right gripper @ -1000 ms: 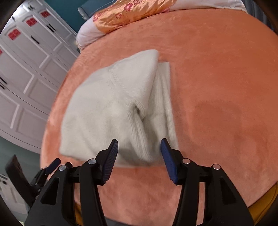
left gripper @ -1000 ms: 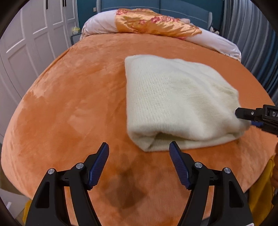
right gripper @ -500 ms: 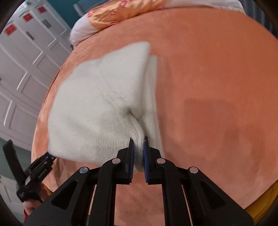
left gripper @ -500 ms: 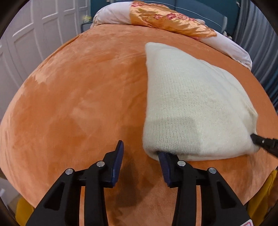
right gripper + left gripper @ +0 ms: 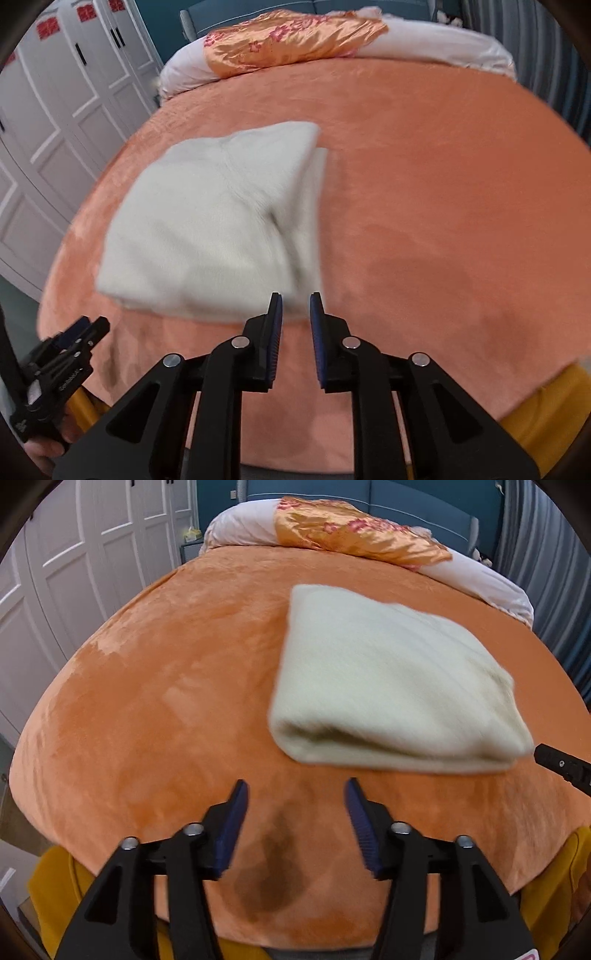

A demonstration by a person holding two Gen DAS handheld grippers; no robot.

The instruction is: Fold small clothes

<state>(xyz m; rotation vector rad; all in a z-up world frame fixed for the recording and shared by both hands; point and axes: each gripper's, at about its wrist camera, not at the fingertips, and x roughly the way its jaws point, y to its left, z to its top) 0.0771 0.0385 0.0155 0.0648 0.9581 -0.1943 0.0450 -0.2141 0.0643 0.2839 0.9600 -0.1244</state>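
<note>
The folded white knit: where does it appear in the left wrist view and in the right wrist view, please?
Left wrist: folded white knit lies right of centre on the orange blanket.
Right wrist: it lies left of centre, just beyond the gripper tips.
Shared landmark: the orange floral pillow at the far end.

Cream-white knit, plain and unpatterned, on the folded sweater (image 5: 388, 679). Orange plush, mottled lighter and darker, on the bed cover (image 5: 166, 701), with a dark brown shadow patch at 6 o'clock. Shiny orange satin with pink-red flowers on the pillow (image 5: 354, 535) at 12 o'clock, over a pale pinkish-white bolster (image 5: 240, 531). White panelled wardrobe doors (image 5: 74, 572) at 10 o'clock, with red labels in the right wrist view. Teal headboard (image 5: 406, 506). Grey-blue curtain (image 5: 546, 572) at 2 o'clock. Black frame and blue pads on the left claw (image 5: 295, 794) and the right claw (image 5: 295, 306). Mustard yellow clothing (image 5: 55, 878) at 7 o'clock.
</note>
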